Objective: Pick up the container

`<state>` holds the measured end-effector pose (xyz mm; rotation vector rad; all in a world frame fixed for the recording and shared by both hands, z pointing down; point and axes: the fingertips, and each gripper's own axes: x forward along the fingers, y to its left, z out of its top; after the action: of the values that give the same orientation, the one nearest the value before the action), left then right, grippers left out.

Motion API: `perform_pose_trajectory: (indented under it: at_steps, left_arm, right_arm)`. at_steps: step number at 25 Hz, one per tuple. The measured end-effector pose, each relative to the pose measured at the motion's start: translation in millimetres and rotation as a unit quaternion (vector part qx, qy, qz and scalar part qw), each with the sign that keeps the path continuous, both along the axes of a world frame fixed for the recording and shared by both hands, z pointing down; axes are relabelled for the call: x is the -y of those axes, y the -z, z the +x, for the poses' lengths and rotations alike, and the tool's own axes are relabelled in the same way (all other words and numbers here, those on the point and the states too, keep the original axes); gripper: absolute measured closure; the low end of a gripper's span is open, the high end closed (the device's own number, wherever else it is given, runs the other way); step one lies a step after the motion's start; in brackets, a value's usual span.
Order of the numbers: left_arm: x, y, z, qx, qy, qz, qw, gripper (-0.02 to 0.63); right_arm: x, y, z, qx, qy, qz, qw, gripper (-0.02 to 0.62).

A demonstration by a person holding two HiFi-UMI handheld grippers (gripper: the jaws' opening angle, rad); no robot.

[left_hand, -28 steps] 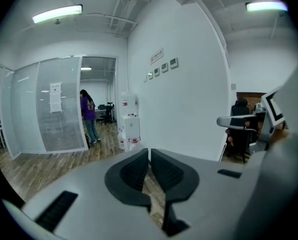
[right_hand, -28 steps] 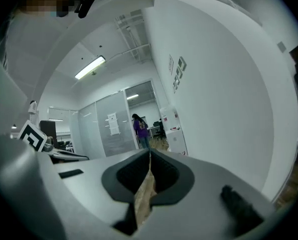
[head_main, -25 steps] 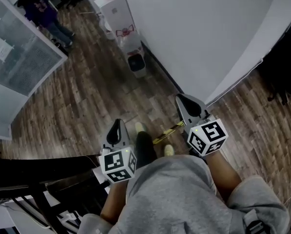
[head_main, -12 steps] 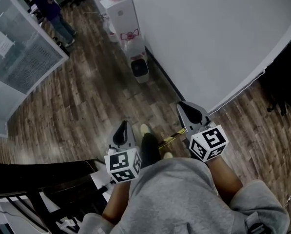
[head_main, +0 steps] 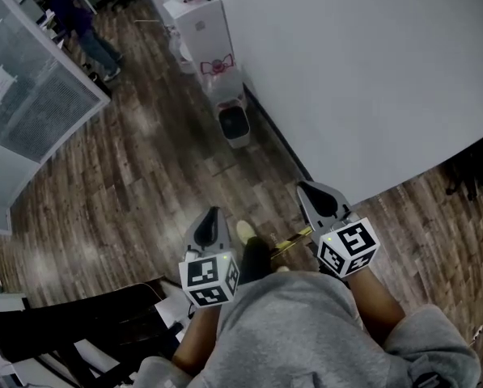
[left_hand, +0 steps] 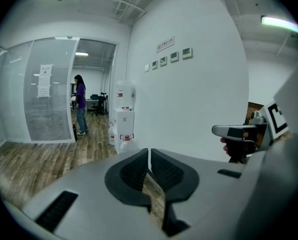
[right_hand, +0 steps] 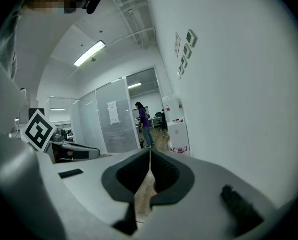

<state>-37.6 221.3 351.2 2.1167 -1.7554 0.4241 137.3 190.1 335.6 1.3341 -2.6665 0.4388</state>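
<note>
Your left gripper [head_main: 211,219] and right gripper [head_main: 315,194] have jaws pressed together, empty, over the wood floor [head_main: 144,160] (beside a white wall [head_main: 346,71], seemingly).

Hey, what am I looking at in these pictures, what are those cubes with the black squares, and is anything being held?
A person in a grey sweatshirt holds a tool in each hand; each ends in two jaws, and the patterned cube is part of it. The top-down picture comes from a camera on their head: left gripper and right gripper over a wooden floor beside a white wall. The other two come from cameras riding on the grippers, looking along the jaws. Both pairs of jaws are together, holding nothing. Ahead stand a water dispenser, a small bin and another person.
</note>
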Motion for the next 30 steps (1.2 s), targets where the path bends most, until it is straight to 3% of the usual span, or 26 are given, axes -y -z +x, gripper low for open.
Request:
perform_pose_trajectory:
  at_steps: [7,12,20,30]
  left_arm:
    - [70,9,-22,0.007,0.0,0.009,0.9999,0.577]
    - [100,5,-49,0.008,0.008,-0.01,0.9999,0.577]
    - [140,-9,-89,0.01,0.019,-0.022,0.9995,0.577]
    - [184,-12,-124,-0.016,0.009,-0.014,0.9997,0.577]
  right_arm:
    - [71,-3,-31,-0.001,0.006,-0.013,1.0,0.569]
    - [107,-5,-59,0.003,0.015,-0.025,1.0,0.569]
    - [150,-15,-93,0.001,0.02,-0.035,0.999,0.569]
    - [184,-7,-126,-0.035,0.016,-0.023,0.999,0.569]
